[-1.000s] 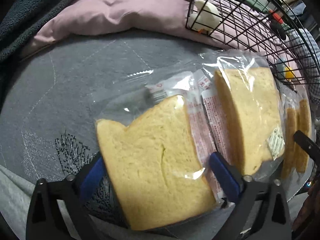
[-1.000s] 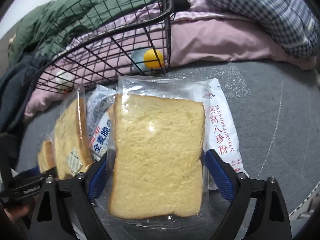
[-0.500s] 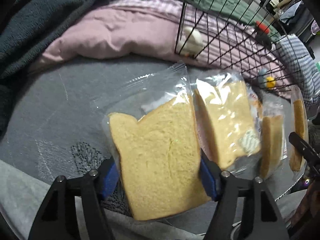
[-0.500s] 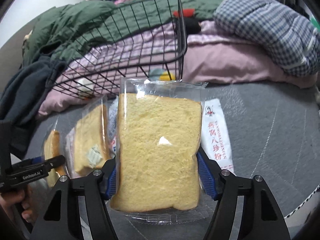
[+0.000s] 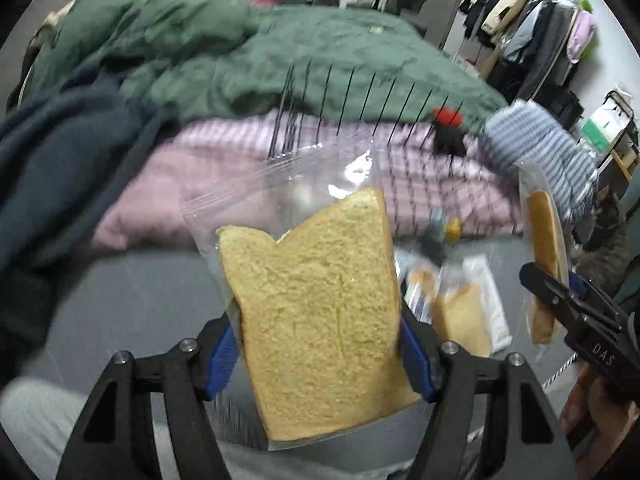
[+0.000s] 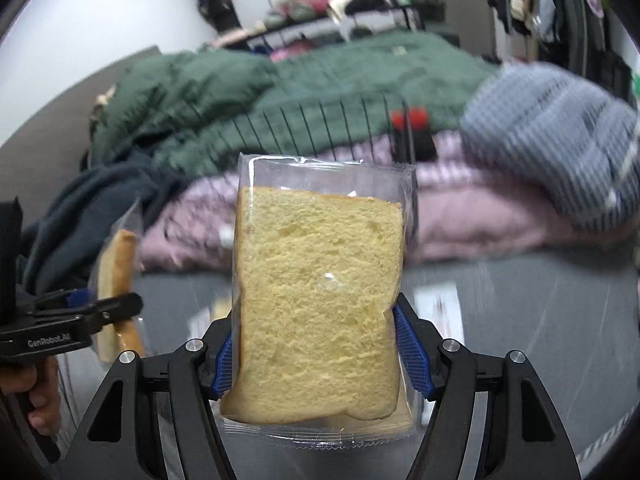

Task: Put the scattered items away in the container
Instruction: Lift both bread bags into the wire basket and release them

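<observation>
Bread slices in clear bags hung clamped, one in the left gripper, one in the right gripper, clear above the grey bedcover, wire basket beyond.

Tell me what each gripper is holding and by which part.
The left gripper clamps a bagged bread slice across its lower side edges. The right gripper clamps another bagged bread slice the same way, by its lower sides.
</observation>
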`<state>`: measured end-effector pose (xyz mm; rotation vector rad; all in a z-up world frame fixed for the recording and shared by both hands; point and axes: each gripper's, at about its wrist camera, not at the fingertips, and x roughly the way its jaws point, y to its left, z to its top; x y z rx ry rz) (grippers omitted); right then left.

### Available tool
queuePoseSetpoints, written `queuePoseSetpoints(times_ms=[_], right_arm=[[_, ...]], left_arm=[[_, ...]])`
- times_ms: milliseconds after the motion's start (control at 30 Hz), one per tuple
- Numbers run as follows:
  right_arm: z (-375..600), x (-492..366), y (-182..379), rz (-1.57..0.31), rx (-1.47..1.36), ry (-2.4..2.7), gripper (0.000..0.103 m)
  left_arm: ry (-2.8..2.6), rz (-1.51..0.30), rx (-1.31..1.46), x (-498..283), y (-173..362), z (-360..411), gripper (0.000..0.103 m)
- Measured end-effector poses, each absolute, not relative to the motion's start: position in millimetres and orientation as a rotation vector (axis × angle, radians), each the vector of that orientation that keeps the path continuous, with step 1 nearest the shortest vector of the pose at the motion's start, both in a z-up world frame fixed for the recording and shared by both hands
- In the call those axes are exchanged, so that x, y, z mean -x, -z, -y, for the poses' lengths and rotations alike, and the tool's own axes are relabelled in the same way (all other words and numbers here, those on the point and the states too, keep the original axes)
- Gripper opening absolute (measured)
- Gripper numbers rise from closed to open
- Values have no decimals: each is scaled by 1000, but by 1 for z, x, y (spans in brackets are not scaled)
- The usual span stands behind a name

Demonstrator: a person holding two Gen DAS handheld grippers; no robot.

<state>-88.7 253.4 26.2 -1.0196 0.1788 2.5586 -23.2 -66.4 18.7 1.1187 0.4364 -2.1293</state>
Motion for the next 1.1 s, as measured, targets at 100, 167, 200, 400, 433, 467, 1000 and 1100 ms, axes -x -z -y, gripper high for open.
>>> queuePoseSetpoints(times_ms=[100, 167, 200, 400, 433, 467, 1000, 1100], right_arm=[[-266, 109, -43, -132, 947, -2613, 69], [-277, 123, -50, -107, 920, -2630, 69], [-283, 130, -52, -102, 910, -2635, 69], [-314, 171, -49, -222, 917, -2654, 69], [-317, 178, -47, -207, 922, -2652, 69], [-320, 184, -46, -189, 928, -2647, 69], [-345, 202, -37, -215, 884, -2583, 87], [-343, 198, -41, -208, 875, -2582, 88]], left_arm=[[2166, -390, -1102, 56, -37, 79, 73], [2184, -345, -1101, 79, -41, 89, 73], [2182, -312, -1103, 90, -40, 95, 73], [2139, -312, -1156, 137, -21, 138, 73], [2132, -326, -1161, 142, -18, 143, 73], [2126, -326, -1166, 145, -17, 145, 73], [2126, -282, -1168, 171, -4, 153, 90], [2128, -263, -1149, 164, -11, 150, 90]])
